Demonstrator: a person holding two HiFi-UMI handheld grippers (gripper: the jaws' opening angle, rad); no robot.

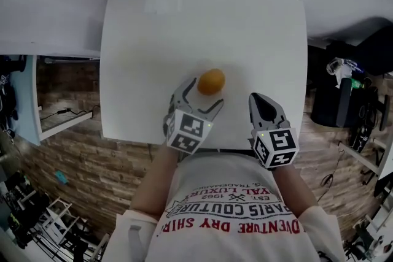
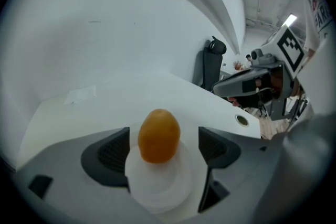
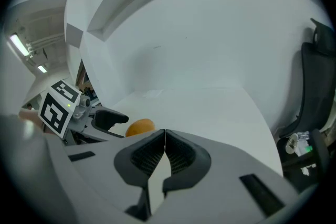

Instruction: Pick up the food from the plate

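An orange, egg-shaped piece of food (image 1: 211, 81) rests on a small white plate (image 2: 157, 189) on the white table (image 1: 153, 58). My left gripper (image 1: 199, 99) is open, its two dark pads (image 2: 112, 153) standing either side of the food (image 2: 159, 135) without touching it. To its right, my right gripper (image 1: 265, 108) is shut with nothing in it, its pads (image 3: 181, 153) pressed together above the table's near edge. In the right gripper view the food (image 3: 140, 126) shows at the left, behind one jaw of the left gripper (image 3: 107, 117).
The table's near edge (image 1: 202, 145) runs just under both grippers, with brick-patterned floor (image 1: 86, 175) below. A black office chair (image 2: 212, 64) stands past the table's far side. Dark equipment (image 1: 344, 95) sits to the right and a light shelf (image 1: 27, 101) to the left.
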